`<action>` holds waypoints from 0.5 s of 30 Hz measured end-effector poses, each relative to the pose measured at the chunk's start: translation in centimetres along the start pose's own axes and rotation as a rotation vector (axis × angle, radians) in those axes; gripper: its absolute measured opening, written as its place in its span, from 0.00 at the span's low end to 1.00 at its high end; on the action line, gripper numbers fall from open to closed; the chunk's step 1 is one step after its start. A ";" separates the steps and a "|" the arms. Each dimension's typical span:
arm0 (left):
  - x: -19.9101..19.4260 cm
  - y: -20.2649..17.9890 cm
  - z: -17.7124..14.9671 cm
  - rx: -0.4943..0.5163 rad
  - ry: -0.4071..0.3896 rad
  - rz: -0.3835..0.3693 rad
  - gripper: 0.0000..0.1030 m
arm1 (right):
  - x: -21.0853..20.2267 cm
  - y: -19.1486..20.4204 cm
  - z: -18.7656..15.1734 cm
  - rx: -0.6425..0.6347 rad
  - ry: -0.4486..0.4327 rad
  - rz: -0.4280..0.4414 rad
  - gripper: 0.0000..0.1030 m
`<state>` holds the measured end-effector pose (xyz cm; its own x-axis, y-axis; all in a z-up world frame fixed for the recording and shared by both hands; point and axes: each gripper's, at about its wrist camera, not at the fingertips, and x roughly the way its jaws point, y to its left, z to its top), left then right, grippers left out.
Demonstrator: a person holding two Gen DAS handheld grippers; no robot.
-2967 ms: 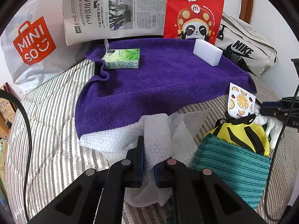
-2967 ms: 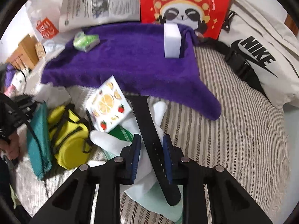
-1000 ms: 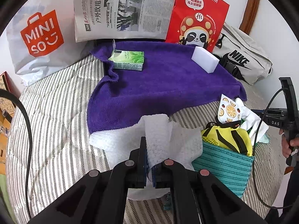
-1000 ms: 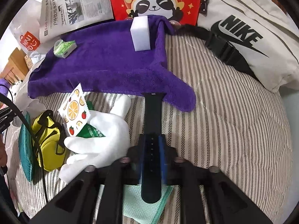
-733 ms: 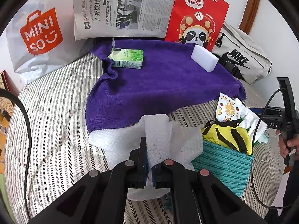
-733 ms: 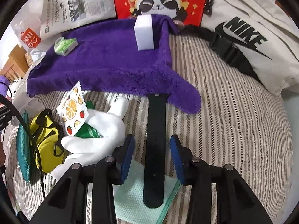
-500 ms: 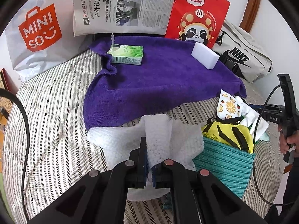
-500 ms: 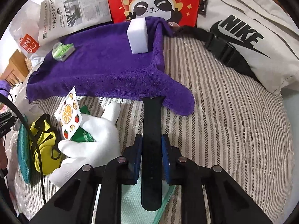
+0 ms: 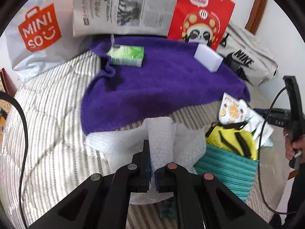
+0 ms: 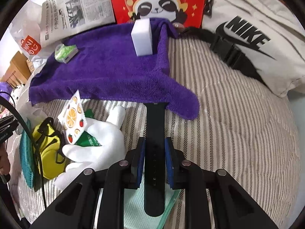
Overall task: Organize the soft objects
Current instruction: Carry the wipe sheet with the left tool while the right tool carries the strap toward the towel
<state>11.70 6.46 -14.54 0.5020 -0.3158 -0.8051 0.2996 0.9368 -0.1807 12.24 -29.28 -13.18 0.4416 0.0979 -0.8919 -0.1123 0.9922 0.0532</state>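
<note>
My left gripper [image 9: 152, 152] is shut on a fold of white textured cloth [image 9: 160, 139], which lies bunched on the striped bed at the near edge of the purple towel [image 9: 152, 87]. My right gripper [image 10: 154, 148] is shut on a black strap [image 10: 154, 122]. The strap runs straight ahead from the jaws, and its far end touches the purple towel [image 10: 114, 72]. A green tissue pack [image 9: 126, 55] and a white sponge block [image 9: 208, 59] rest on the towel. Left of the strap lies a white glove [image 10: 99, 139] under a fruit-print sachet [image 10: 73, 116].
A yellow pouch [image 10: 47, 147] sits on a teal knitted cloth [image 10: 26, 162], and a mint cloth [image 10: 133, 206] lies under the strap's near end. A red panda bag [image 9: 200, 15], newspaper [image 9: 124, 5], Miniso bag [image 9: 38, 30] and Nike bag [image 10: 247, 34] line the back.
The right jaws let go of the black strap for a moment, then shut on it again. The strap now lies straight instead of slanted. The left gripper keeps its hold on the white cloth.
</note>
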 end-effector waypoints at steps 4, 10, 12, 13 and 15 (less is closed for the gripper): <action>-1.8 0.5 0.4 -0.005 -0.030 0.011 0.04 | -1.7 0.2 0.1 0.001 -0.027 0.004 0.20; -3.6 1.3 1.3 -0.028 -0.072 0.004 0.04 | -3.8 1.1 1.0 -0.012 -0.064 0.028 0.20; -4.2 1.4 1.6 -0.036 -0.087 -0.008 0.04 | -4.4 1.5 1.5 -0.023 -0.079 0.025 0.20; -4.4 1.4 1.7 -0.037 -0.092 -0.010 0.04 | -4.7 1.7 1.8 -0.028 -0.084 0.029 0.20; -4.8 1.3 1.9 -0.038 -0.103 -0.012 0.04 | -5.1 2.0 2.3 -0.029 -0.097 0.042 0.20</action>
<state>11.28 8.93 -9.86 0.5801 -0.3390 -0.7406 0.2757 0.9373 -0.2131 11.82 -27.64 -7.47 0.5196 0.1477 -0.8415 -0.1580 0.9846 0.0753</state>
